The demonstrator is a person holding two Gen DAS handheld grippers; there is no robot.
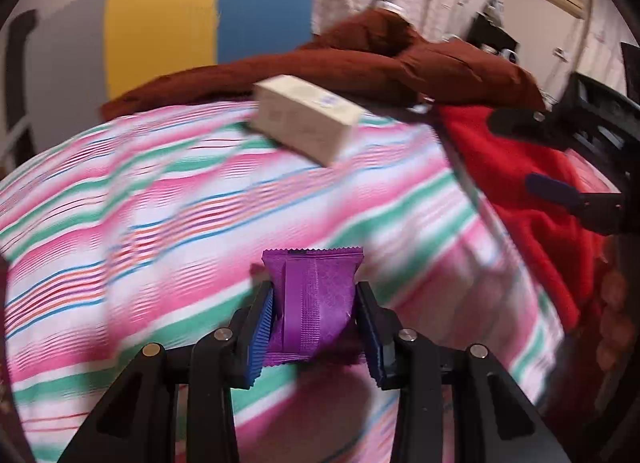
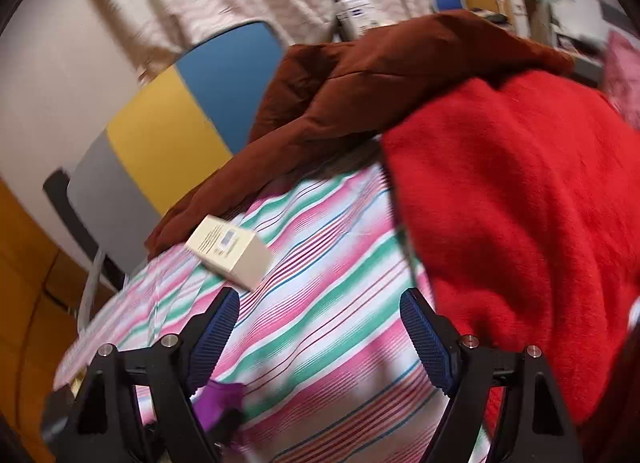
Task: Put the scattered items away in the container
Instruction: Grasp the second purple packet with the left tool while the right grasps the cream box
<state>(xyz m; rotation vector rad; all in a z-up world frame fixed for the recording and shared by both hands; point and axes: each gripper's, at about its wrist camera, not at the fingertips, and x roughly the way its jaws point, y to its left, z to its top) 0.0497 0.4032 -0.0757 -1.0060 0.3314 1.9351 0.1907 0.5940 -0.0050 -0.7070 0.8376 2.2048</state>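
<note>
Your left gripper (image 1: pixel 314 317) has its jaws closed in on a small purple foil sachet with crimped ends (image 1: pixel 314 299); the blue ribbed pads (image 1: pixel 260 339) press its two sides and the sachet stands upright between them, its top crimp rising past the fingertips. Ahead of those jaws and a little to the left, a cream rectangular cardboard box (image 1: pixel 306 119) lies on the pink, green and white striped cloth (image 1: pixel 140 231), its far edge near a rumpled brown fabric (image 1: pixel 360 59). To the right of the jaws lies a red fleece blanket (image 1: pixel 520 167).

Your right gripper (image 2: pixel 320 327) has its jaws spread wide with nothing between them but striped cloth (image 2: pixel 320 303). The same cream box (image 2: pixel 230 253) sits just beyond the left fingertip. The purple sachet (image 2: pixel 222 403) shows below and behind that finger. The red blanket (image 2: pixel 520 203) lies just past the right finger, with the brown fabric (image 2: pixel 380 79) further ahead. The frames are blurred, and you cannot make out a container in either view.
</note>
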